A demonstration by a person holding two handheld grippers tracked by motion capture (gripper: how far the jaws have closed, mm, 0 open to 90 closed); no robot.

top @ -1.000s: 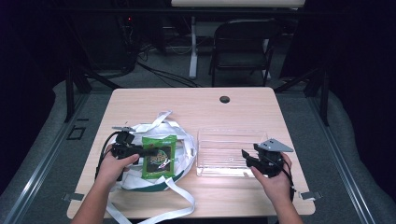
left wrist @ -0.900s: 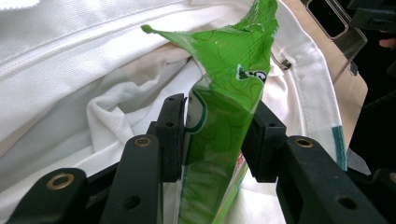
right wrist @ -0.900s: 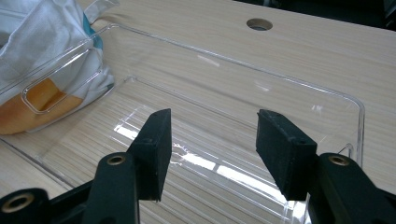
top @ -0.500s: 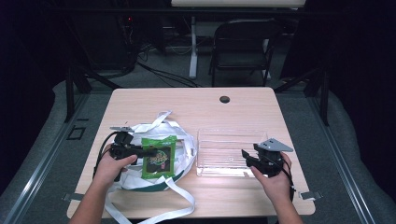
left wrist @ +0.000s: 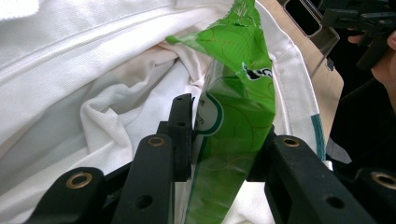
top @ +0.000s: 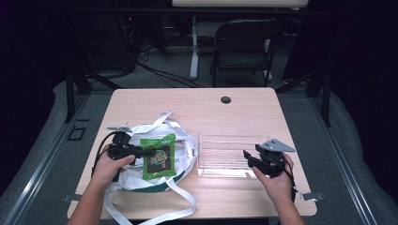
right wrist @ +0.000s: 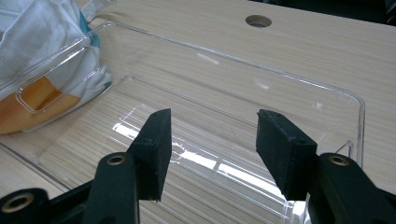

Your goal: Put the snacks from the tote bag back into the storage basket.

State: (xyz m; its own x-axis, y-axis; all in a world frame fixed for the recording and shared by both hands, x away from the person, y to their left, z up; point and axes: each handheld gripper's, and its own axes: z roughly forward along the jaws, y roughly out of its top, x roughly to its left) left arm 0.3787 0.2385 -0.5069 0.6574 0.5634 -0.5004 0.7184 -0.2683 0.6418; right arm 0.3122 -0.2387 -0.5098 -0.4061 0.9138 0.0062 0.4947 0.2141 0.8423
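The left hand (top: 109,165) comes in from the bottom edge with the forearm angled up and inward, holding the left tool (top: 146,152) level, its tip pointing toward the middle of the surface (top: 244,105). Its jaws have just been closing and now clamp the green packet (top: 159,156) between them; in the left gripper view the packet (left wrist: 233,121) stands on edge, squeezed between the two pads. The packet lies on top of a white cloth bag (top: 180,140), at the left half of the surface.

The right hand (top: 277,180) rests at the near right, holding the right tool (top: 248,157) level and aimed left at the near right edge of a clear tray (top: 225,136). Its jaws stand wide with nothing between them; in the right gripper view they hover over the tray (right wrist: 327,100).

The packet's print is too blurred to read, and its lower end is cut off behind the jaws. The bag's inside is a mass of folds. The tray's walls are hard to trace except by glints.

The surface is pale wood with a round cable hole (top: 225,100) near its far edge. Beyond it the room is dark, with a folding chair (top: 244,47), grey carpet and loose cables on the floor.
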